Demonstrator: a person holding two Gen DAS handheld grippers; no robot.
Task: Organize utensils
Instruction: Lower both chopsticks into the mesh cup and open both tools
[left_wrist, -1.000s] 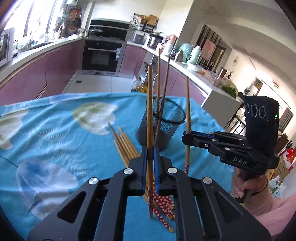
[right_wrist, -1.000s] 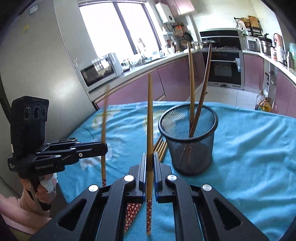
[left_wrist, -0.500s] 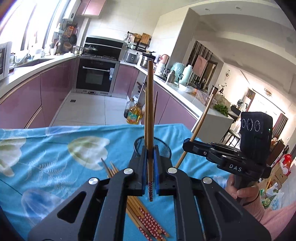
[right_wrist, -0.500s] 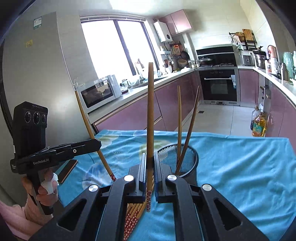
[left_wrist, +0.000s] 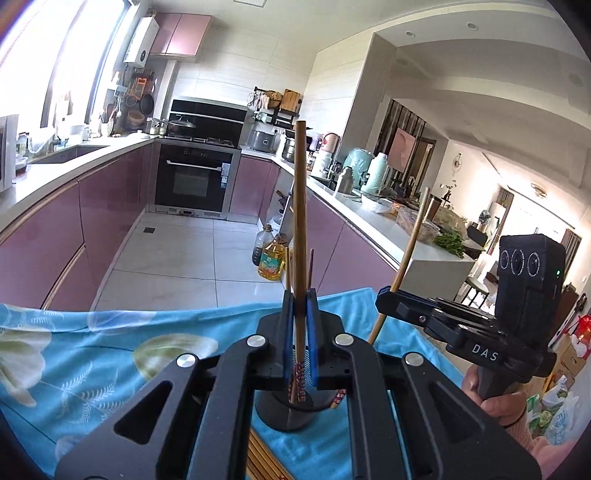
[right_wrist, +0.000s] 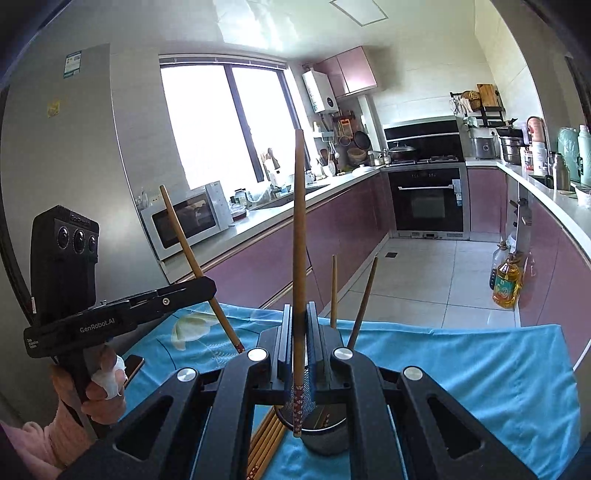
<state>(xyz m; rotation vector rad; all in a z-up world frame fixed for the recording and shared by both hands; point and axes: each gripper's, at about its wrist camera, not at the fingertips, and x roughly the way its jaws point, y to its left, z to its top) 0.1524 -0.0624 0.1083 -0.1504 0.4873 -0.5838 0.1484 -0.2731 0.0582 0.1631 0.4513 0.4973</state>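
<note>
My left gripper (left_wrist: 298, 314) is shut on a wooden chopstick (left_wrist: 300, 236) held upright, its red patterned end above the black mesh cup (left_wrist: 286, 413). My right gripper (right_wrist: 298, 325) is shut on another chopstick (right_wrist: 298, 236), its patterned end just over the mesh cup's rim (right_wrist: 325, 439). Two chopsticks (right_wrist: 360, 306) stand in the cup. Several loose chopsticks (right_wrist: 264, 446) lie on the blue cloth (right_wrist: 461, 362) beside the cup. The right gripper also shows in the left wrist view (left_wrist: 384, 295), the left gripper in the right wrist view (right_wrist: 207, 288).
A phone (right_wrist: 133, 363) lies on the cloth at the left. Beyond the table edge are purple kitchen cabinets (left_wrist: 92, 221), an oven (left_wrist: 192, 181) and an oil bottle (left_wrist: 271, 258) on the floor.
Both grippers have risen and moved over the mesh cup with their chopsticks. The cup has gone from ahead of the fingers to right beneath them.
</note>
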